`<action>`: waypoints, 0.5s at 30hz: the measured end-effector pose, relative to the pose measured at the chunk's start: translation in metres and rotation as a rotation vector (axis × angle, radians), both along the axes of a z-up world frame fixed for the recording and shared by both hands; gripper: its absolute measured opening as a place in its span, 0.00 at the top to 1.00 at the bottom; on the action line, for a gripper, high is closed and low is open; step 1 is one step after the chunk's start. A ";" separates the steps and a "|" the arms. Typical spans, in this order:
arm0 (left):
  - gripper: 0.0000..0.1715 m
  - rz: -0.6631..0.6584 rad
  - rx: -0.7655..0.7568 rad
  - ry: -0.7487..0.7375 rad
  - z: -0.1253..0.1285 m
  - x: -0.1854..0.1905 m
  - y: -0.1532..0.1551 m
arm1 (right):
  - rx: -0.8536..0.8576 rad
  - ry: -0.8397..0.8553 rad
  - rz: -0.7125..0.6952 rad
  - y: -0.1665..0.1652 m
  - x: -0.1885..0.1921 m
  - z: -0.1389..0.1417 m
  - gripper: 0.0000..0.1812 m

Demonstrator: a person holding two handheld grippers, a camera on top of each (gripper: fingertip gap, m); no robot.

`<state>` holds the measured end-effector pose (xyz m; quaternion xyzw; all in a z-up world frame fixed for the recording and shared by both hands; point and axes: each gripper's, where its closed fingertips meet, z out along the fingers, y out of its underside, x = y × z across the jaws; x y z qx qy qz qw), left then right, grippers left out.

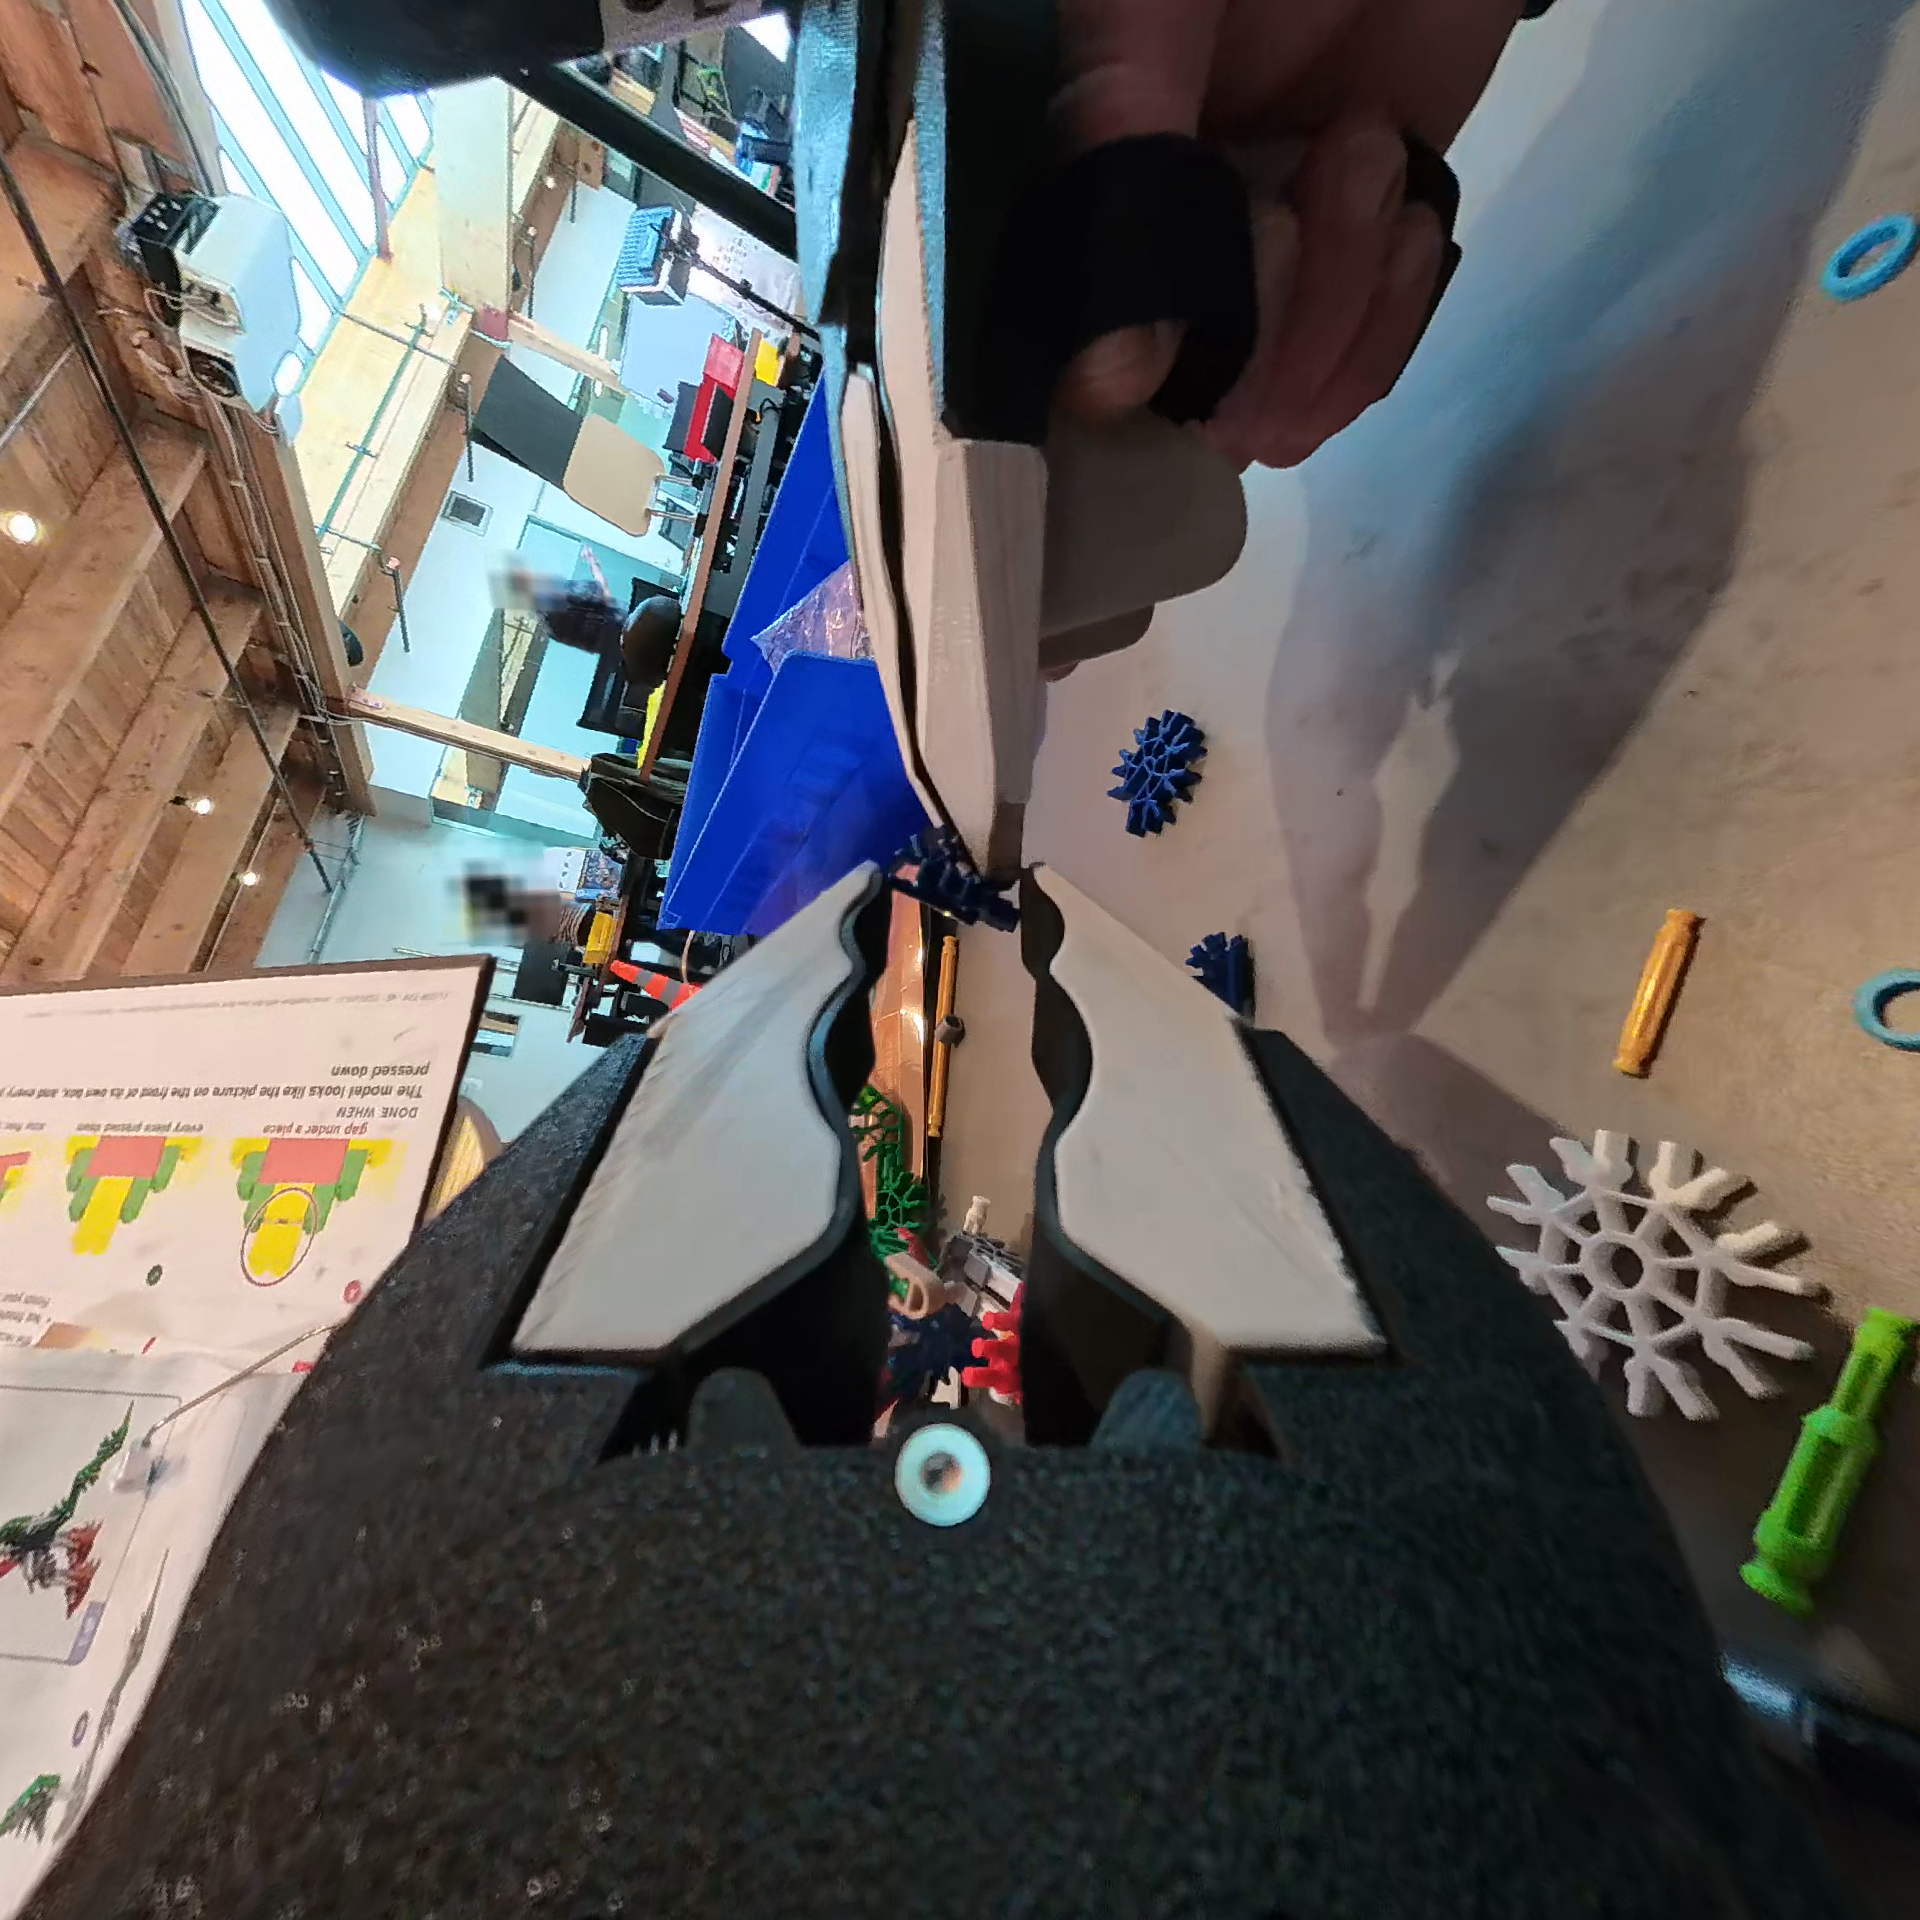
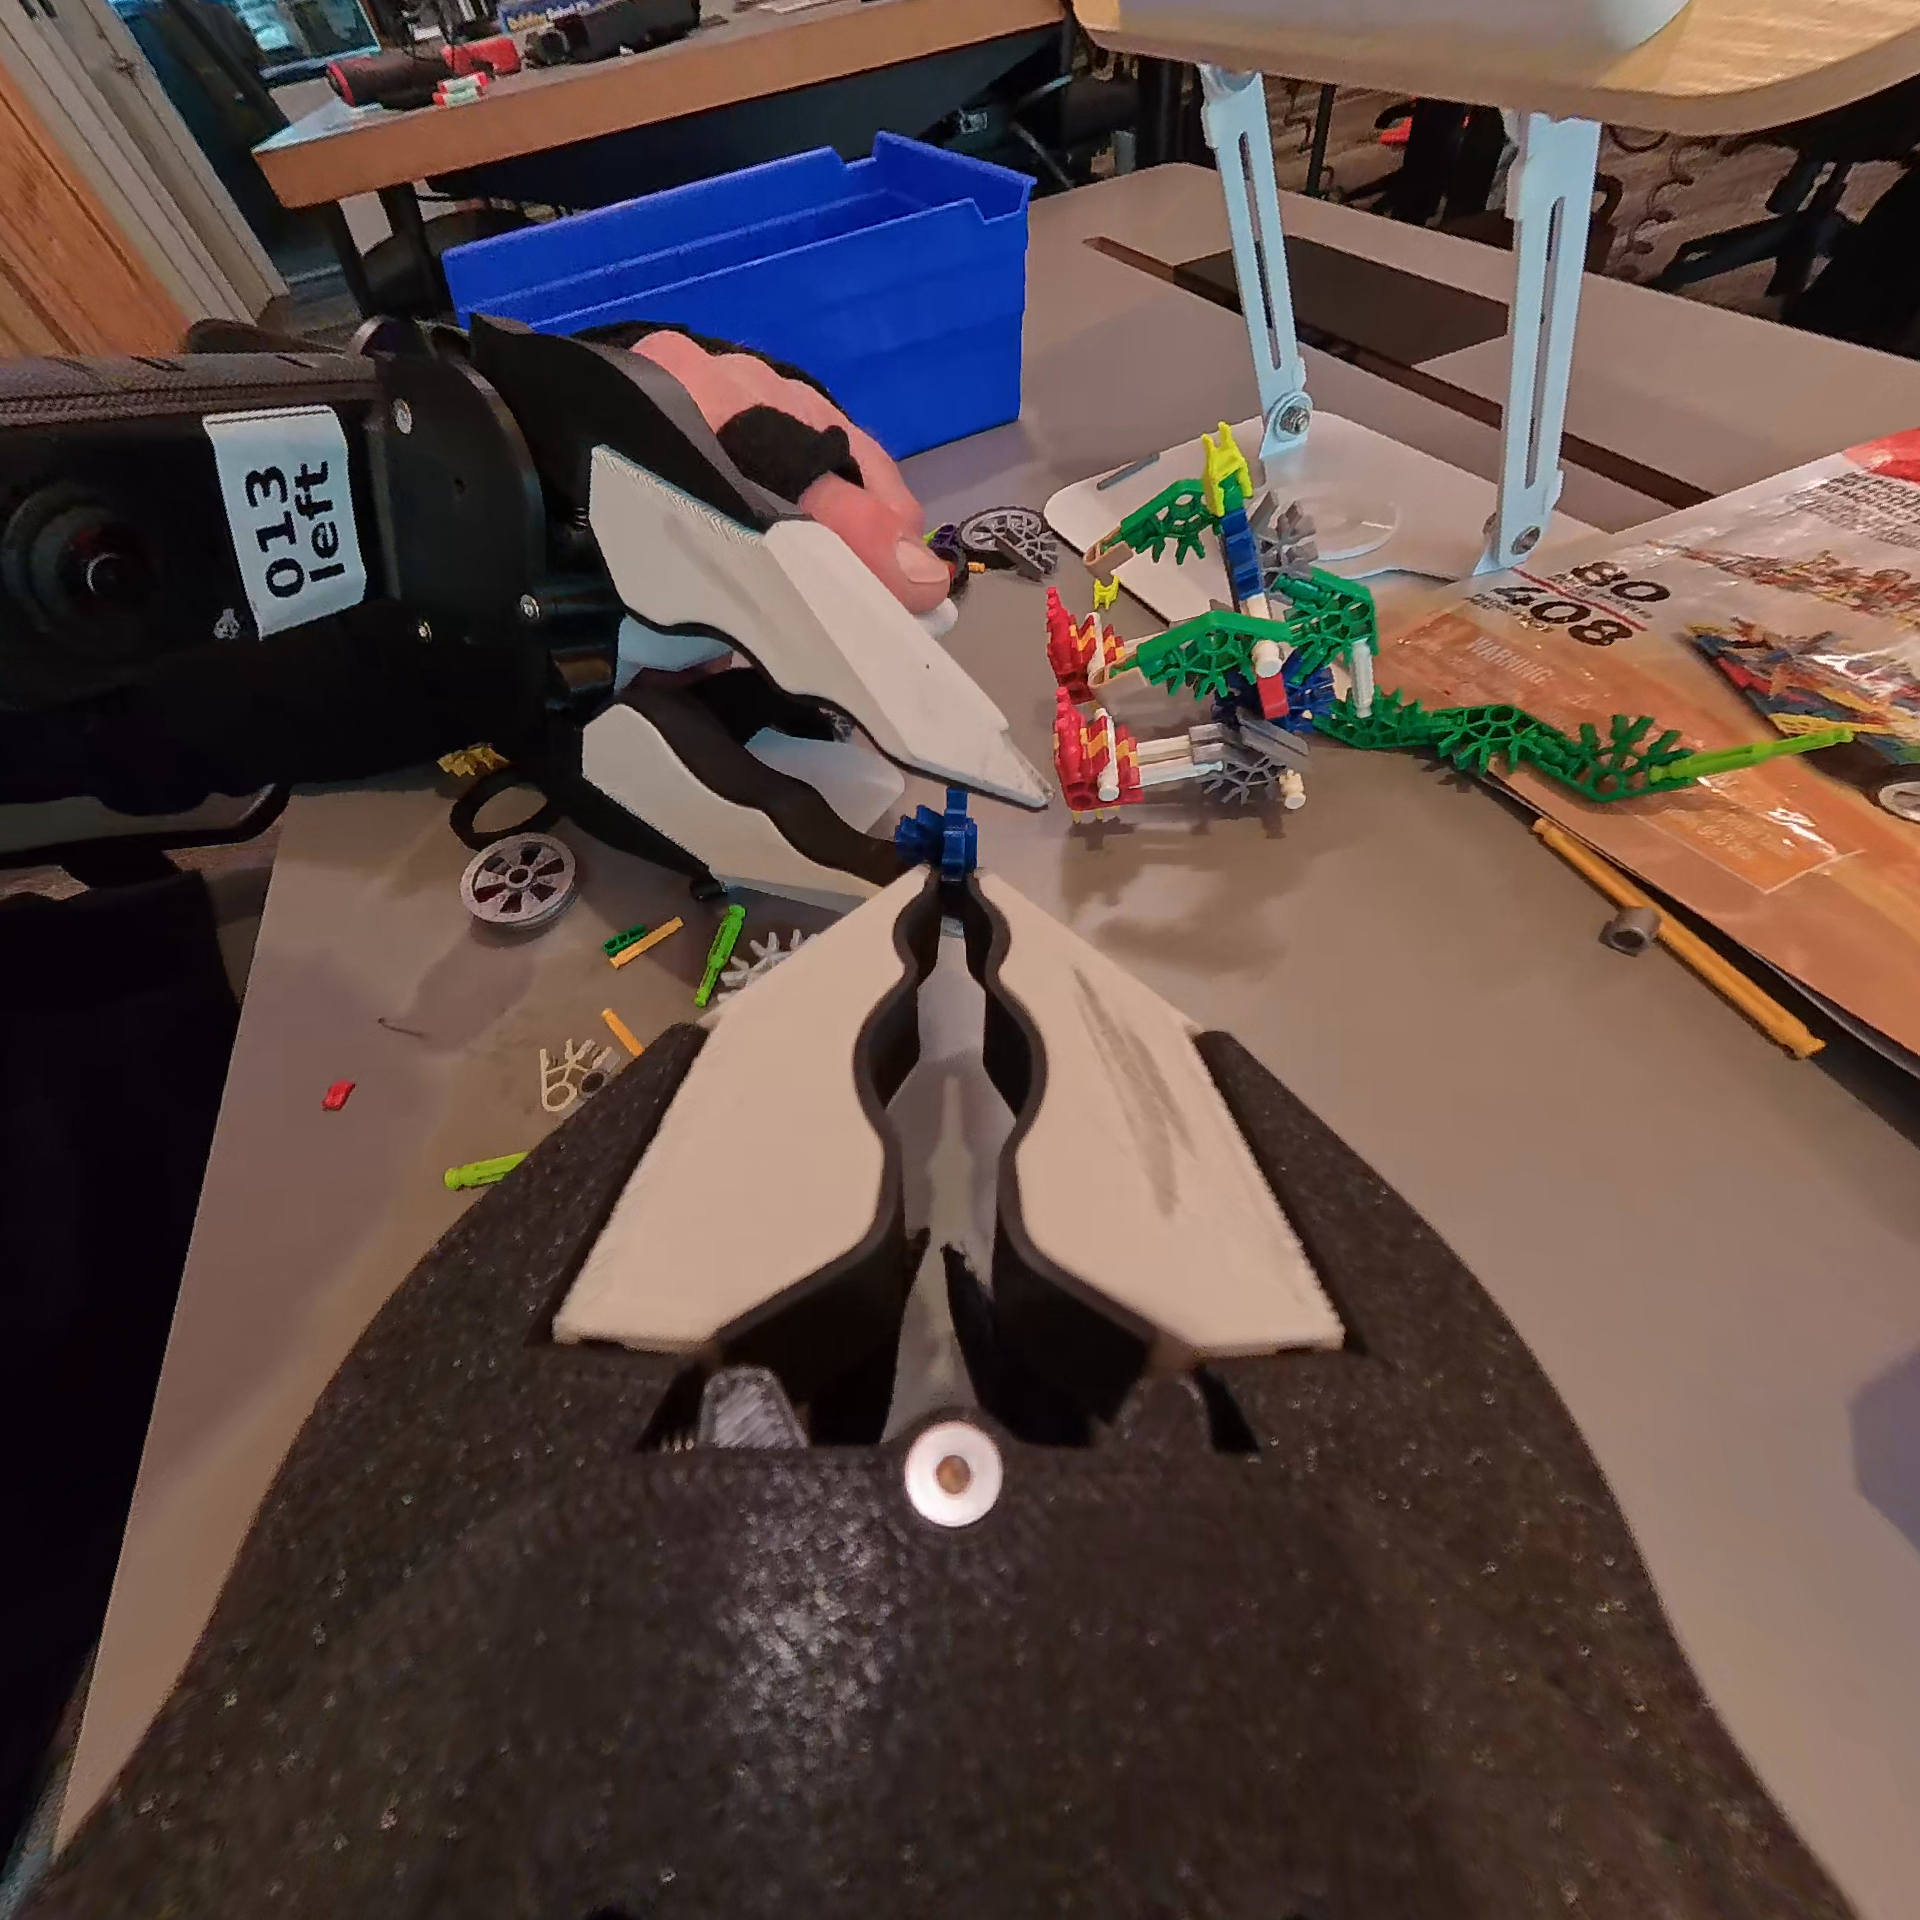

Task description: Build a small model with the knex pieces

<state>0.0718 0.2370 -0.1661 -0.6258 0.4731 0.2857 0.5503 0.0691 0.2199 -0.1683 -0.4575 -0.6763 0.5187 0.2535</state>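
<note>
Right wrist view shows the right gripper (image 2: 948, 883) pinched on a small blue connector piece (image 2: 940, 836), its fingertips drawn together around the piece's lower part so that the blue spokes stand up just past the tips, above the grey table (image 2: 1455, 1039). The left gripper (image 2: 935, 805) comes in from the left, its jaws apart, one white finger just above the blue piece and the other just below and beside it; whether either pad touches the piece cannot be told. In the left wrist view the same meeting shows at the tips, blurred. For a clean hold, the left fingers should seemingly bracket the free spokes squarely before they come together, while the right grip keeps the piece from turning. Near by stands a half-built model (image 2: 1216, 644) of green, red and blue parts with a long green tail, next to a printed instruction sheet (image 2: 1714, 665). A blue bin (image 2: 831, 270) sits behind, and a grey wheel (image 2: 517, 881) and loose rods lie scattered at the left.
</note>
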 end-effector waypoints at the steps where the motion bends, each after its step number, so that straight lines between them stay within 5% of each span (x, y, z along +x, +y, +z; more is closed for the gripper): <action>1: 0.87 -0.001 -0.008 0.000 -0.001 0.000 0.000 | 0.001 -0.006 0.000 0.000 0.000 -0.001 0.99; 15: 0.88 0.008 -0.016 0.037 -0.006 0.000 0.001 | -0.007 -0.037 -0.001 0.001 0.000 -0.006 0.99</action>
